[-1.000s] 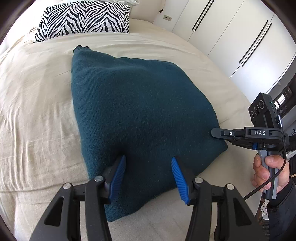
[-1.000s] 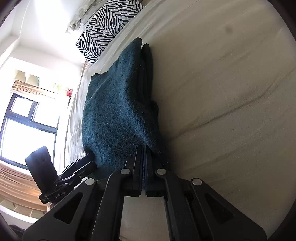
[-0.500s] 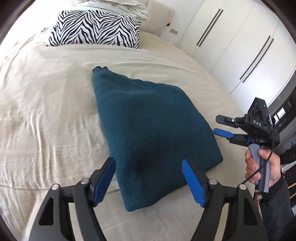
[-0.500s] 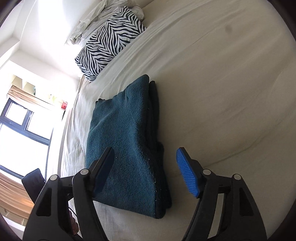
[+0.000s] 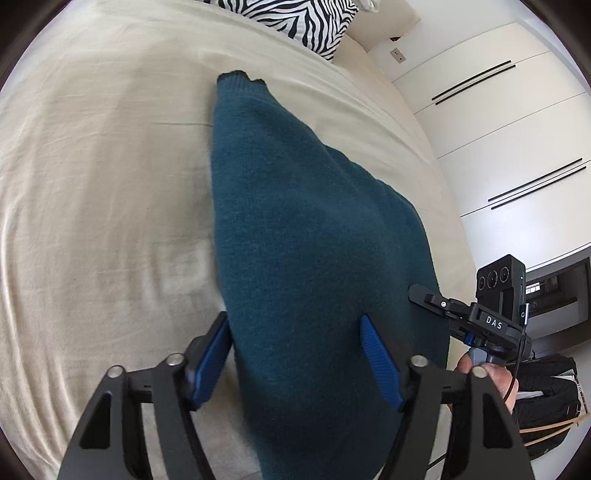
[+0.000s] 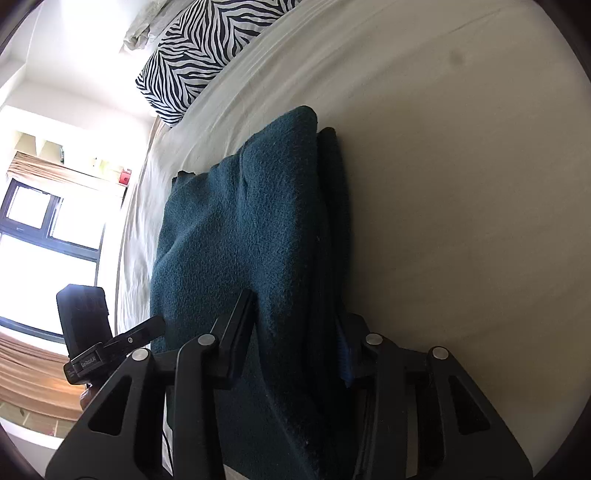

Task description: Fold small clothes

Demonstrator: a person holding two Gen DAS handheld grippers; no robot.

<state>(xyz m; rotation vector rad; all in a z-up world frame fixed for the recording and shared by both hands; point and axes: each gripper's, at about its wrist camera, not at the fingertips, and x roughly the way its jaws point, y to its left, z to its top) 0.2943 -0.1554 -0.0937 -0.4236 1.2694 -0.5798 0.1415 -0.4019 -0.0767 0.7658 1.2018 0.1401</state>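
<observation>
left wrist view: teal sweater (image 5: 317, 236), folded, flat on the cream bed sheet (image 5: 103, 184) below the zebra pillow (image 5: 303, 22); left gripper (image 5: 295, 358) spread wide, straddling the sweater's near end.
right wrist view: right gripper (image 6: 295, 332) apart around the sweater's stacked edge — contact possibly, unclear.

A dark teal knitted sweater (image 5: 314, 236) lies on a cream bedsheet (image 5: 103, 177). The pillow (image 5: 295, 18) is black-and-white zebra striped, and the black grippers have blue pads (image 5: 380, 363).
</observation>
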